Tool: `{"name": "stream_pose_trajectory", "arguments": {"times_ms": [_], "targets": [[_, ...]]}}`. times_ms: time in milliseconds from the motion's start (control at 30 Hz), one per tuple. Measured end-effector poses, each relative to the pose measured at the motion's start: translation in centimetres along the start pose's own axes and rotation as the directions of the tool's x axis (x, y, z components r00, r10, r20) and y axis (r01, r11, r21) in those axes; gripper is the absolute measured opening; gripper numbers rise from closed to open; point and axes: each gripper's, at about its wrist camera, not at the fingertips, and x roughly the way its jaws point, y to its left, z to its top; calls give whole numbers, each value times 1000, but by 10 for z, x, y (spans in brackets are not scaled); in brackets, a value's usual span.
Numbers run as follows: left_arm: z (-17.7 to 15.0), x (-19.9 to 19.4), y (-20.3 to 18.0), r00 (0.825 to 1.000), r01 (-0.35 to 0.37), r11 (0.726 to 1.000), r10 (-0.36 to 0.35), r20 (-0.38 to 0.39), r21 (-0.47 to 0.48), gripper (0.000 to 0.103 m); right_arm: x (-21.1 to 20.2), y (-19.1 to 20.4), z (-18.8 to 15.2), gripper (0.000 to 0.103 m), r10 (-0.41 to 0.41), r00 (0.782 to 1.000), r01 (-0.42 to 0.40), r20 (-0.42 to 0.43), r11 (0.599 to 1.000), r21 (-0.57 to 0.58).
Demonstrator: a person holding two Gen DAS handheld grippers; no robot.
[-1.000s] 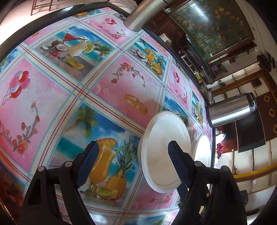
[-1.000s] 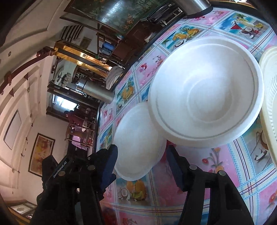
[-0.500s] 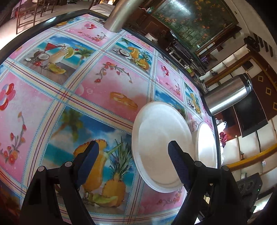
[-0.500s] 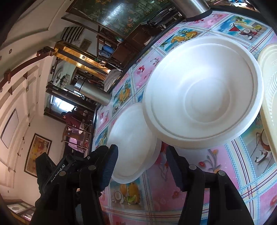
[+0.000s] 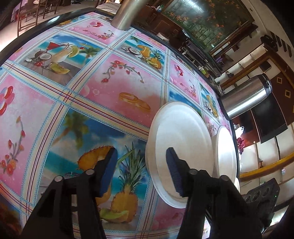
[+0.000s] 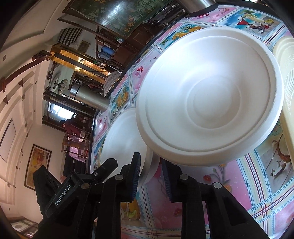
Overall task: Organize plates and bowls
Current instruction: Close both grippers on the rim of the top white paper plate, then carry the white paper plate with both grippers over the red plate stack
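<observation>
In the left wrist view, the desk [image 5: 114, 88] is seen covered by a glossy oilcloth [image 5: 60, 103] printed in pink and blue squares with flowers, cocktails and pineapples. The left tool [image 5: 140, 170] is held spread, its ribbed blue pads [image 5: 108, 171] gripping nothing; the left pad lies over the pineapple print and the right pad over the near rim of a round white foam plate [image 5: 180, 139] at about 3 o'clock of the frame. A second white plate [image 5: 225, 152] is seen edge-on just beside it, further toward 3 o'clock. A cylindrical brushed-steel flask [image 5: 246, 95] stands at the desk's edge near 2 o'clock, and another metal cylinder [image 5: 126, 14] at 12 o'clock.

In the right wrist view, the right tool [image 6: 151, 177] is narrowed but not closed around the rim of a smooth white foam plate [image 6: 121, 147] lying at 8 o'clock of centre; whether the pads touch that rim cannot be told. A large white foam plate [image 6: 211, 103] with moulded concentric rings overlaps it toward 2 o'clock. A cream ribbed plastic piece [image 6: 286, 92] is seen at 3 o'clock. "GenRobot.AI" is printed in white on the tool's black body [image 6: 62, 195].
</observation>
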Motion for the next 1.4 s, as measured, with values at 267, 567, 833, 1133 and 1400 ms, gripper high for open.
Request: {"name": "stream_pose_trajectory", "arguments": {"times_ms": [267, 567, 833, 1133, 1400], "targets": [[-12, 1, -9, 1000, -23, 1000, 23, -8, 7, 11, -3, 1, 0, 17, 15, 1000, -15, -12, 1000, 4], [-23, -19, 11, 998, -70, 997, 70, 0, -18, 9, 0, 1, 1, 9, 33, 998, -32, -51, 999, 18], [-43, -45, 40, 995, -96, 994, 94, -47, -53, 11, 7, 17, -14, 9, 51, 987, -56, -150, 998, -26], [-92, -86, 38, 992, -104, 994, 105, -69, 26, 10, -26, 20, -55, 7, 33, 977, -52, -210, 995, -84], [-168, -102, 24, 986, -67, 986, 89, -141, 154, 11, -94, -23, -105, 7, -24, 975, 5, -223, 997, -82]]}}
